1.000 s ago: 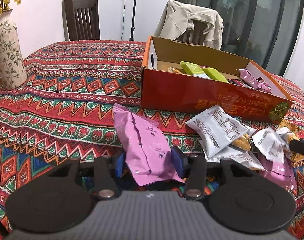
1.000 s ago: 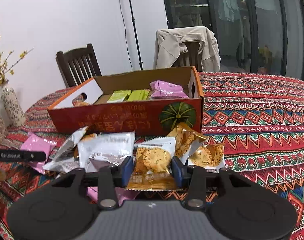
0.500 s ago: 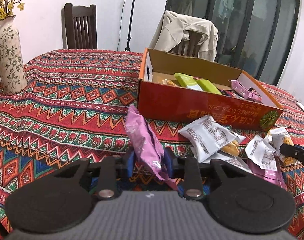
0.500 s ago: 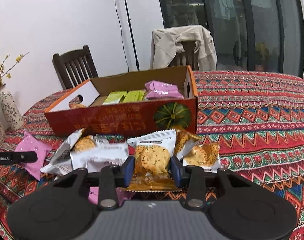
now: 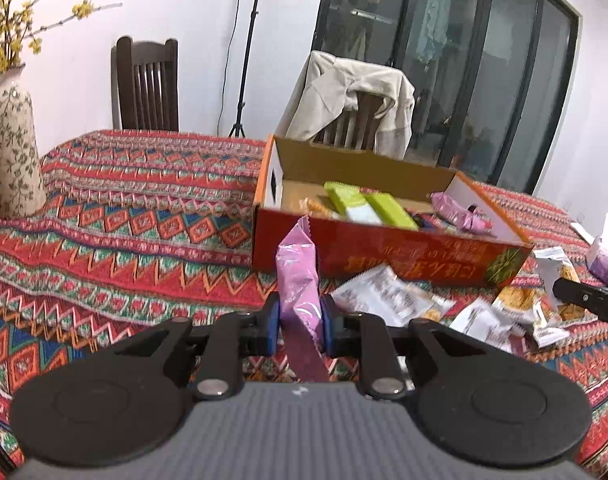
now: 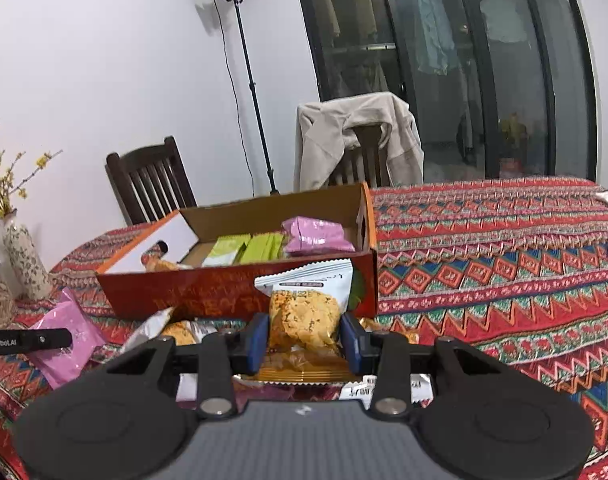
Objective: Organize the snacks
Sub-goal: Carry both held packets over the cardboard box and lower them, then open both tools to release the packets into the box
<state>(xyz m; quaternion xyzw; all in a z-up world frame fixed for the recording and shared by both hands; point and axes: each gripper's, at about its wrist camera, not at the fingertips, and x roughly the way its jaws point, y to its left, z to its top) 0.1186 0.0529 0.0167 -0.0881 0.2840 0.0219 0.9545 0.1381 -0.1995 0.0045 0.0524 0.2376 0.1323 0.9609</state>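
Left wrist view shows the left gripper [image 5: 300,316] pinching a light, crinkly pink packet [image 5: 298,276] near its lower end before the box [image 5: 384,252], while the right gripper [image 6: 304,338] clamps a fragile cookie packet [image 6: 306,312] mid-body, lifted before the box's front wall.

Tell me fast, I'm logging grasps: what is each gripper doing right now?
Left gripper: closed on the pink snack packet, held on edge.
Right gripper: closed on the cracker packet.
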